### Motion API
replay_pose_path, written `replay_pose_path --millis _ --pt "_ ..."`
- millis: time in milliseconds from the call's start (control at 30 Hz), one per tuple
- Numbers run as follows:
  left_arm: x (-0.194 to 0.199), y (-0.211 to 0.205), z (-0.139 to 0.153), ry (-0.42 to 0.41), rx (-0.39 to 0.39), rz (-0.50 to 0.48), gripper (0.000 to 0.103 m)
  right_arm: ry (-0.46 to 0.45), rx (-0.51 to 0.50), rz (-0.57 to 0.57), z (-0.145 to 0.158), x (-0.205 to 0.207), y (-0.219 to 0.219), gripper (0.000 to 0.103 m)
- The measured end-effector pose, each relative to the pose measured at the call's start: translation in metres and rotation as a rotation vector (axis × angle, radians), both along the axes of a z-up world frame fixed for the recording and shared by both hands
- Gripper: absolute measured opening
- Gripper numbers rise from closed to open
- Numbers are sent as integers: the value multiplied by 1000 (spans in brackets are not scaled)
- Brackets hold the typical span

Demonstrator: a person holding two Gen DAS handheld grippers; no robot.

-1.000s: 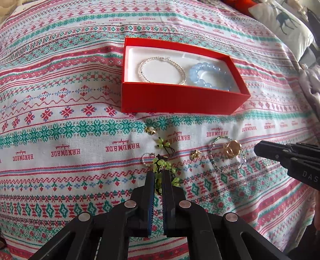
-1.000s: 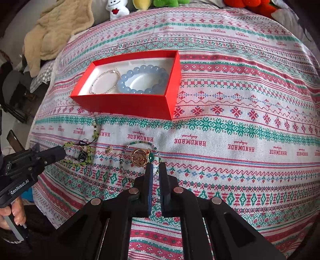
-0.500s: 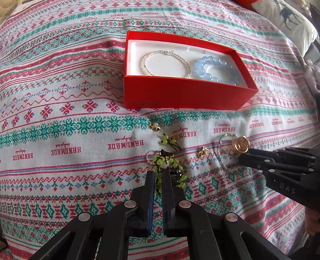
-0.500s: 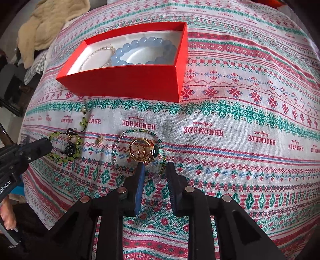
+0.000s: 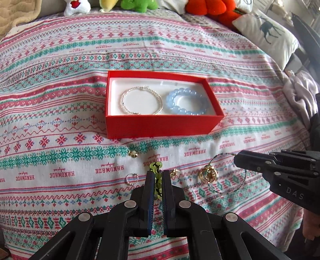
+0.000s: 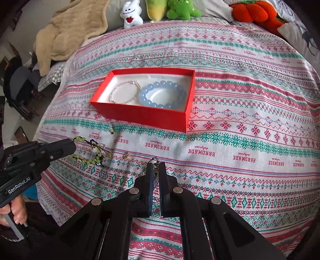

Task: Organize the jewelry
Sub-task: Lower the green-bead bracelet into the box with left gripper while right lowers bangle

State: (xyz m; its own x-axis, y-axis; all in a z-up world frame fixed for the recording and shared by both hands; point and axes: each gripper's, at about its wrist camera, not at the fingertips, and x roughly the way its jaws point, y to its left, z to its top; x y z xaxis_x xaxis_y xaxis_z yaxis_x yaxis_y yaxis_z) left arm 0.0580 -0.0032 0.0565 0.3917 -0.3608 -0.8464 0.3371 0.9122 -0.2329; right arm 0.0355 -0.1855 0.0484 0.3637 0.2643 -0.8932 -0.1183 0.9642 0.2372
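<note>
A red box (image 5: 160, 126) (image 6: 140, 115) on the patterned cloth holds a thin silver bracelet (image 5: 141, 100) and a blue bead bracelet (image 5: 187, 102). My left gripper (image 5: 158, 176) is shut on a green bead bracelet (image 5: 157, 181), which hangs lifted from it in the right wrist view (image 6: 90, 158). My right gripper (image 6: 156, 166) is shut on a thin green bead necklace (image 5: 228, 174) with a gold pendant (image 5: 208, 175), lifted off the cloth. A silver ring (image 5: 132, 178) and gold earrings (image 5: 133, 153) (image 5: 174, 172) lie on the cloth.
Plush toys (image 6: 160, 10) line the far edge of the bed. A beige blanket (image 6: 68, 34) lies at the far left, a deer-print pillow (image 5: 268, 34) at the far right. The cloth drops off at the left edge in the right wrist view.
Both grippers have risen from the cloth. The right one shut on the necklace with the gold pendant and lifted it. The left one lifted the green bracelet.
</note>
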Motion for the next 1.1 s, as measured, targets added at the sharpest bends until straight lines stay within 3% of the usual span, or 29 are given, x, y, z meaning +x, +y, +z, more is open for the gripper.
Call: replay_pose_path --millis 333,767,933,1100 --pt "8 -16 23 -93 18 -1 1 -61 59 -41 28 7 -13 5" --pt "43 -41 43 -163 -92 20 1 -122 91 -102 44 30 -24 5" --pt "64 -45 32 -158 -118 41 1 -139 101 -128 43 40 -31 5" --pt "83 -41 7 -140 -35 90 1 -136 106 -140 38 52 -35 5"
